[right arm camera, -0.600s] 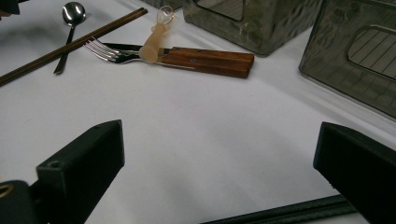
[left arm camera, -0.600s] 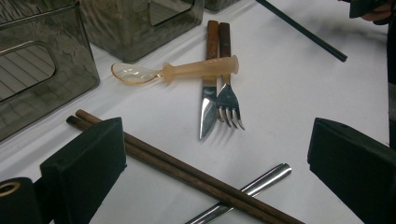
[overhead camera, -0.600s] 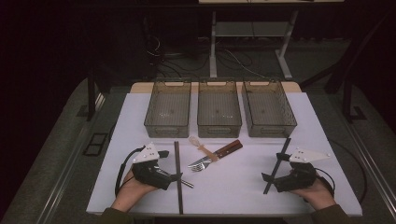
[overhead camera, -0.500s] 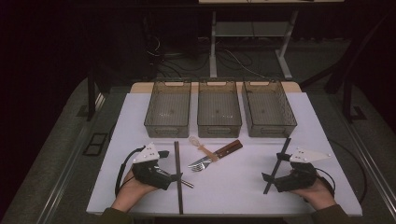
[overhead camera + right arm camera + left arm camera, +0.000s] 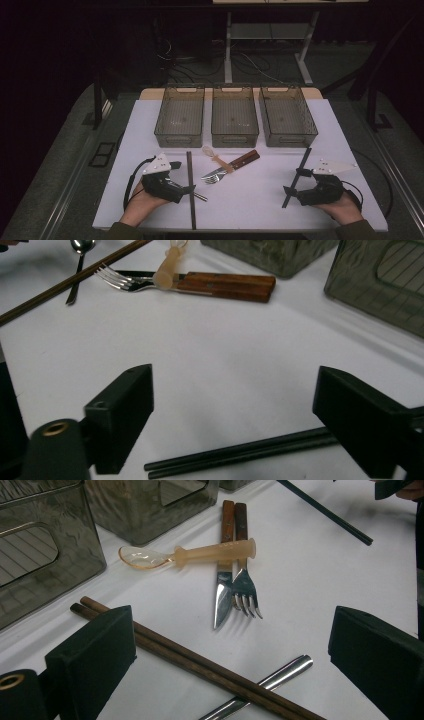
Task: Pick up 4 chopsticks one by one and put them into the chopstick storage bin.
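so the middle bin (image 5: 234,116) is the anchor here. it sits in a row of three smoky see-through bins at the far side of the white table (image 5: 260,200), with the left bin (image 5: 180,116) and the right bin (image 5: 287,116) just beside it on either side.

straight toward the person from the middle bin there's a little cutlery pile: a wood-handled knife (image 5: 223,575) and fork (image 5: 243,582) lying side by side, and a clear amber plastic spoon (image 5: 190,555) resting across their handles.

nearer the person and left of the middle bin, the left gripper (image 5: 186,189) is in a hand low over the table. its jaws are spread wide with nothing in them. a pair of brown wooden chopsticks (image 5: 185,656) runs across between those jaws, lying over a metal utensil handle (image 5: 270,680).

nearer the person and right of the middle bin, the right gripper (image 5: 292,191) is also wide open and holding nothing, with a pair of black chopsticks (image 5: 240,453) on the table between its jaws.
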`<action>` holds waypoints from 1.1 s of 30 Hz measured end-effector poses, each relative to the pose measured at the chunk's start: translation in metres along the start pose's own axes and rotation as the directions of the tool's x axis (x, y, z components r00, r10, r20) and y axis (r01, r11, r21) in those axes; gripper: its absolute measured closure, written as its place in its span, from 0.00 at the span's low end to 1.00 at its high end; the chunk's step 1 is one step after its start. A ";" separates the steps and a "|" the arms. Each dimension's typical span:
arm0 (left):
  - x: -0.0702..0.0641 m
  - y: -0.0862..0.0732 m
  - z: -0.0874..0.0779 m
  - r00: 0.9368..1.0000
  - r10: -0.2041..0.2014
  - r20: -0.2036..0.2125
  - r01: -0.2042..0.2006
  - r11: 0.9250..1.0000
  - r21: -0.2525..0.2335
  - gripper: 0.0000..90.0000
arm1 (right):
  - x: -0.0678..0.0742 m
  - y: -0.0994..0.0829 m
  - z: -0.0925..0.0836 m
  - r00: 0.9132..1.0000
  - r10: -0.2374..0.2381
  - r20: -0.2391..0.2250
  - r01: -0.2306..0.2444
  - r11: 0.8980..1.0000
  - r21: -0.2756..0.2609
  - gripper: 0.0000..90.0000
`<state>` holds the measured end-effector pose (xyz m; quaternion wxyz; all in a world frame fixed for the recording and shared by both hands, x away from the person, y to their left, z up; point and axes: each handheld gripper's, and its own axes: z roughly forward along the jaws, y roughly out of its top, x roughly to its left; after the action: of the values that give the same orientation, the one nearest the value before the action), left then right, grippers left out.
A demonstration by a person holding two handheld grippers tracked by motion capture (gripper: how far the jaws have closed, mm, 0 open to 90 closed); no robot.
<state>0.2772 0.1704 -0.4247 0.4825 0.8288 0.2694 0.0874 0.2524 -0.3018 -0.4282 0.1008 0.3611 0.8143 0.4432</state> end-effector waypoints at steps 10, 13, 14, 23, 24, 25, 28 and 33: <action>-0.002 0.000 -0.001 1.000 0.004 0.000 -0.004 1.000 -0.001 0.05 | 0.004 0.001 0.001 0.999 0.015 -0.039 -0.012 0.997 0.071 0.55; -0.002 -0.001 0.000 1.000 0.002 0.007 -0.002 1.000 0.000 0.05 | 0.010 0.003 0.004 0.998 0.014 -0.057 -0.008 0.995 0.101 0.66; -0.002 -0.001 0.000 1.000 0.002 0.009 -0.002 1.000 0.001 0.05 | 0.012 0.003 0.005 0.998 0.006 -0.062 0.001 0.994 0.106 0.70; -0.002 0.000 0.001 1.000 0.005 0.006 -0.005 1.000 0.004 0.05 | 0.023 -0.002 0.015 0.993 -0.063 -0.101 0.084 0.972 0.220 0.96; -0.002 0.000 0.001 1.000 0.006 0.005 -0.006 1.000 0.005 0.05 | 0.024 -0.002 0.015 0.992 -0.065 -0.104 0.087 0.971 0.224 0.97; -0.003 0.000 0.001 1.000 0.007 0.004 -0.007 1.000 0.006 0.05 | 0.024 -0.002 0.015 0.992 -0.065 -0.104 0.087 0.971 0.224 0.97; -0.003 0.000 0.001 1.000 0.007 0.004 -0.007 1.000 0.007 0.05 | 0.025 -0.002 0.017 0.991 -0.072 -0.110 0.097 0.967 0.237 0.99; -0.003 0.000 0.001 1.000 0.007 0.007 -0.007 1.000 0.006 0.05 | 0.026 -0.002 0.020 0.990 -0.082 -0.113 0.109 0.961 0.255 0.99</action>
<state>0.2754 0.1683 -0.4251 0.4805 0.8316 0.2651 0.0855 0.2418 -0.2719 -0.4373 0.0322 0.3085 0.8860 0.3445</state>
